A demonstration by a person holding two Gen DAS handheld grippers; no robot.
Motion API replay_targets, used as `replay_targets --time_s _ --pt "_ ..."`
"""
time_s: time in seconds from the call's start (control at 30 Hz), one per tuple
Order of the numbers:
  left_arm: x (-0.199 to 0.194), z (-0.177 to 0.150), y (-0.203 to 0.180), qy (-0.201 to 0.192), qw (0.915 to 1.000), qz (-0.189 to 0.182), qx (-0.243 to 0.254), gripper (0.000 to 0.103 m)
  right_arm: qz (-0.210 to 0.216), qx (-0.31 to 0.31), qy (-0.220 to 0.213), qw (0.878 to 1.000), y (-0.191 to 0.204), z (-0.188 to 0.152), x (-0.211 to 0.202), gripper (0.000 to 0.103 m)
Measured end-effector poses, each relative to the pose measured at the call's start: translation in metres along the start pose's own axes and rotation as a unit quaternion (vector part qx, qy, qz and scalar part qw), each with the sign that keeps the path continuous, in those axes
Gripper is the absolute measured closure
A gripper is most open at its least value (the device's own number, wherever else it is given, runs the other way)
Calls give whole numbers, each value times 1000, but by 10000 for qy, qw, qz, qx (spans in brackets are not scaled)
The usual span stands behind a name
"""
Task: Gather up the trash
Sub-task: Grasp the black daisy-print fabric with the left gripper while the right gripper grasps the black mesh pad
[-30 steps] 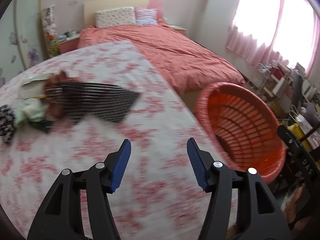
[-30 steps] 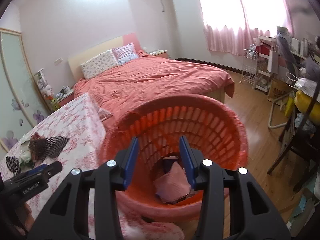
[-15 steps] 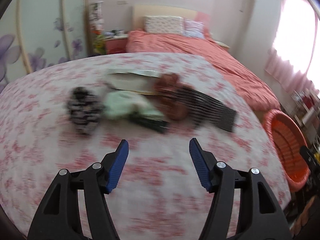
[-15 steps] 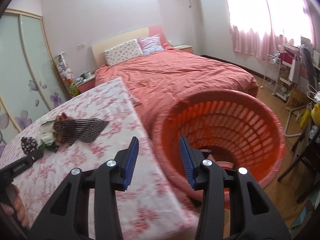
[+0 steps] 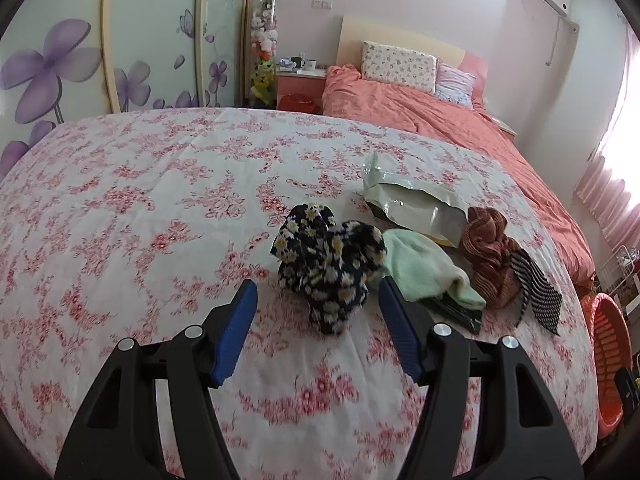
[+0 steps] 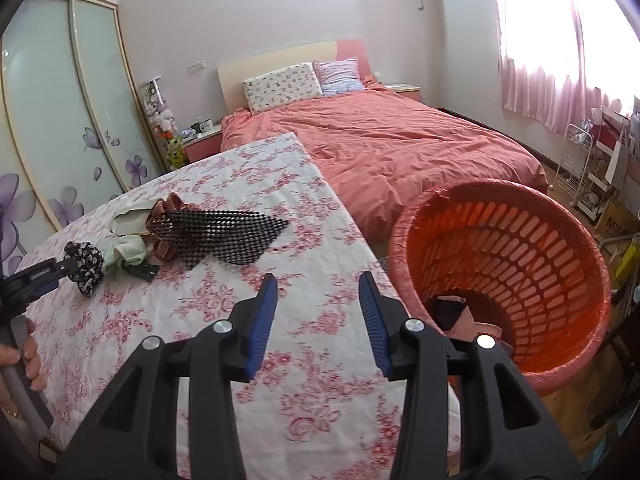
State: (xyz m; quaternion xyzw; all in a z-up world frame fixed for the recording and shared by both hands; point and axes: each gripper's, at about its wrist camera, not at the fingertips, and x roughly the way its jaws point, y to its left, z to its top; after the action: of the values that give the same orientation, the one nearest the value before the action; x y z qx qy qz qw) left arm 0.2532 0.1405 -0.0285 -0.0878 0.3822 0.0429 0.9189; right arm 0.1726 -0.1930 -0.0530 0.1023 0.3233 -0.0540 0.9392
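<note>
A pile of trash lies on the floral tablecloth point(image 5: 132, 208): a dark flowered cloth wad point(image 5: 330, 264), a pale green cloth point(image 5: 424, 266), a grey-green mailer bag point(image 5: 412, 208), a brown crumpled piece point(image 5: 490, 256) and a black mesh sheet point(image 6: 228, 232). My left gripper point(image 5: 316, 300) is open just in front of the flowered wad point(image 6: 86, 262), nothing between its fingers. My right gripper point(image 6: 316, 300) is open and empty above the table's right edge, beside the orange basket point(image 6: 516, 248), which holds pink and dark scraps.
A bed with a salmon cover point(image 6: 400, 140) stands behind the table. A wardrobe with purple flower doors point(image 5: 80, 56) is at the left. A white rack and clutter point(image 6: 592, 160) stand under the curtained window. A hand point(image 6: 24, 356) grips the left tool's handle.
The left gripper swung left from the basket side to face the pile, and the flowered wad now lies right before it. The right gripper moved left from over the basket to the table's edge.
</note>
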Motion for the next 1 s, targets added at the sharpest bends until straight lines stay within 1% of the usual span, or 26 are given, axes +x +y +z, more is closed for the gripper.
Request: replay_targets --time_s 0.1,0.2,0.27,0.3,0.33,0.4,0.43,0.5,0.63,0.83,0.9,1.0 --pt "6 2 0 30 10000 -61 -26 40 33 -66 24 10000 7 2 3 61" --pt "14 5 -1 56 10000 -20 40 41 82 -128 62 9999 16 3 6 61" --pt "21 6 1 107 9999 -22 20 48 116 -175 83 9997 21 3 8 61" --pt "25 6 2 173 9998 -50 2 56 134 -205 95 9997 25 4 10 61" --pt "29 7 3 239 9997 -93 -11 66 155 -240 114 9995 28 4 12 61" --pt "33 7 6 301 9995 -139 1 79 197 -277 152 9993 34 5 16 61" --pt "33 7 6 289 9995 -142 21 83 234 -294 185 9991 37 6 19 61" --pt "31 7 8 247 9995 -189 63 90 297 -303 245 9988 41 8 25 61" --pt "22 9 19 131 9996 -230 69 91 457 -281 411 9977 52 15 43 61" --pt "9 14 42 47 9997 -214 -90 91 679 -361 696 9946 79 28 77 61" --pt "6 15 49 34 9997 -207 -139 91 750 -394 908 9923 88 32 92 61" --pt "3 16 52 36 9996 -221 -149 91 655 -342 1080 9914 93 37 109 61"
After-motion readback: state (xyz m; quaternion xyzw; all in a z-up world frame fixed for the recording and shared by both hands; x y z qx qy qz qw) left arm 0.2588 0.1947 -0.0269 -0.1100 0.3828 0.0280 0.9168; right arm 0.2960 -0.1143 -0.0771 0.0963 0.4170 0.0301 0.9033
